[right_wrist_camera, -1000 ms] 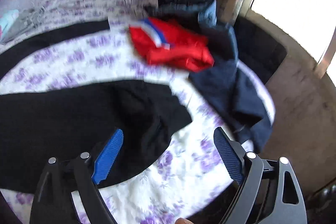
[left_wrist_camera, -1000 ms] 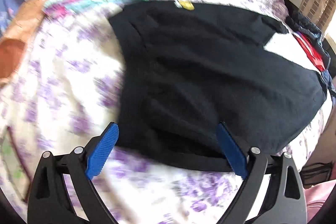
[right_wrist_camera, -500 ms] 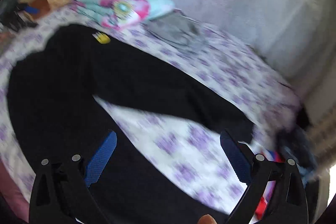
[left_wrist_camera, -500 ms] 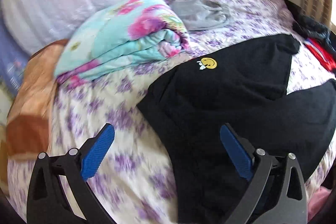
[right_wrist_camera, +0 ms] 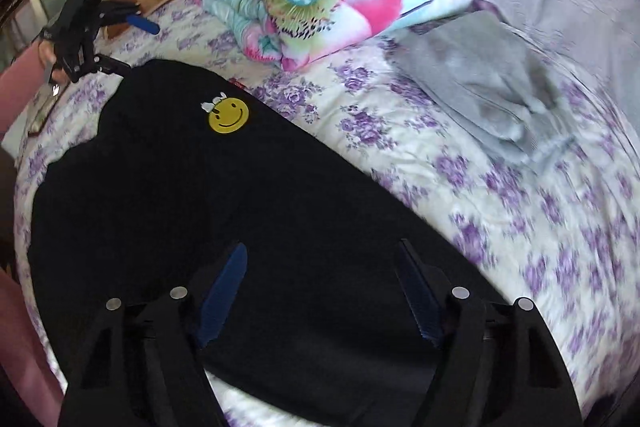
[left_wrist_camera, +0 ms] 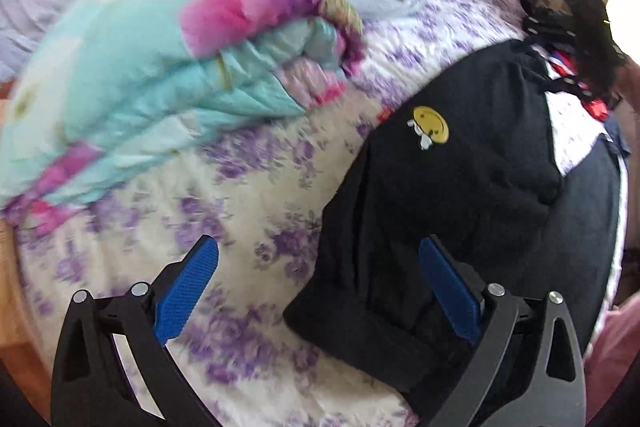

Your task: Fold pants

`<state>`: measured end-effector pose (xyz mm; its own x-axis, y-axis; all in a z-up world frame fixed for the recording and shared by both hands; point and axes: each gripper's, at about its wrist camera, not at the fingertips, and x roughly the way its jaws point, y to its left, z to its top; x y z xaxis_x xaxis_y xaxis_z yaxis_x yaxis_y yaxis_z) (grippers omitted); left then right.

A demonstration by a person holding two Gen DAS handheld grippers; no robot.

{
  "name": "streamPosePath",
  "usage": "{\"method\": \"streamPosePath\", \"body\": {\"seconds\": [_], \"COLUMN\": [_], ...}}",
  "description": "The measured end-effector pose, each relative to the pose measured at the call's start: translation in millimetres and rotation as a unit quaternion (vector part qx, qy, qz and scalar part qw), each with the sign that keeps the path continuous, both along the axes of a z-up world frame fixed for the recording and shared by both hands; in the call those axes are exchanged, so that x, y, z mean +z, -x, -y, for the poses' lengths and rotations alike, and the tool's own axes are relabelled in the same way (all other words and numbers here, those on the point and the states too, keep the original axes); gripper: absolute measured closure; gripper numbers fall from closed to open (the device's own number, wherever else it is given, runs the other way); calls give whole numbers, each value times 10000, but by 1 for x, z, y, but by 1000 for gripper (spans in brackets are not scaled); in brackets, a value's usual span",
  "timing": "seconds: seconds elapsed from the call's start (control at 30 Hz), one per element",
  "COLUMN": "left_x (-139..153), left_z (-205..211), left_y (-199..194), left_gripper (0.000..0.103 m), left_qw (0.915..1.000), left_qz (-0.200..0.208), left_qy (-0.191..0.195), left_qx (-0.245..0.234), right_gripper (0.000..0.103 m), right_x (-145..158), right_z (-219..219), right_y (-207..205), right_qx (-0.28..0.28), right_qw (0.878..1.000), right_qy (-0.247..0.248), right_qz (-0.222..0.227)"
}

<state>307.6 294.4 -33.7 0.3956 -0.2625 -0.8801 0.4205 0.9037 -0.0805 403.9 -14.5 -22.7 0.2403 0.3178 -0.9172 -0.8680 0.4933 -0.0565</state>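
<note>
Both swung round from the leg ends toward the waist since a second ago. Left claw (left_wrist_camera: 318,283) wide open, empty, black pants (left_wrist_camera: 440,195) beneath its right finger. Right claw (right_wrist_camera: 322,291) open, empty, above pants. Fold not begun.

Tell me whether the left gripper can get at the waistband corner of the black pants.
Probably yes. The left gripper is open, the near edge of the black pants lies between its fingers, and nothing covers that edge on the floral bedsheet.
</note>
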Motion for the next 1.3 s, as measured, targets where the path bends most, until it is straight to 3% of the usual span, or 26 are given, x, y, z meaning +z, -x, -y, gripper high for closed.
{"method": "streamPosePath", "body": {"seconds": [0.2, 0.43, 0.5, 0.53, 0.6, 0.67, 0.73, 0.9, 1.03, 1.17, 1.3], "left_x": [-26, -46, -45, -44, -43, -41, -38, -13, 21, 56, 69], "left_z": [7, 25, 25, 25, 27, 29, 33, 37, 50, 70, 93], "left_y": [-27, -44, -46, -47, -45, -42, -37, -18, 14, 71, 148], "left_gripper": [5, 10, 32, 38, 64, 81, 87, 93, 93, 93, 93], "left_qw": [9964, 9915, 9895, 9882, 9855, 9833, 9843, 9904, 9914, 9858, 9749], "left_qz": [-578, -893, -968, -1026, -1101, -1162, -1077, -583, -69, 466, 834], "left_qy": [327, 101, 249, 324, 394, 426, 341, 200, -38, -198, -402], "left_qx": [-521, -943, -1040, -1094, -1230, -1336, -1357, -1236, -1304, -1603, -2026], "right_gripper": [27, 36, 41, 44, 76, 96, 100, 100, 100, 100, 100], "right_x": [-30, -73, -76, -76, -71, -65, -58, -12, 40, 92, 99], "right_z": [-34, -53, -54, -54, -51, -47, -44, -25, -5, 18, 25], "right_y": [-47, -69, -67, -66, -60, -53, -43, 1, 64, 144, 238], "right_qx": [352, 766, 818, 828, 860, 867, 884, 777, 816, 948, 1242], "right_qw": [9981, 9901, 9895, 9896, 9899, 9902, 9907, 9947, 9942, 9914, 9861], "right_qy": [491, 988, 964, 924, 882, 917, 916, 668, 504, 324, 448], "right_qz": [-150, -643, -702, -725, -702, -593, -488, 5, 496, 844, 1009]}}
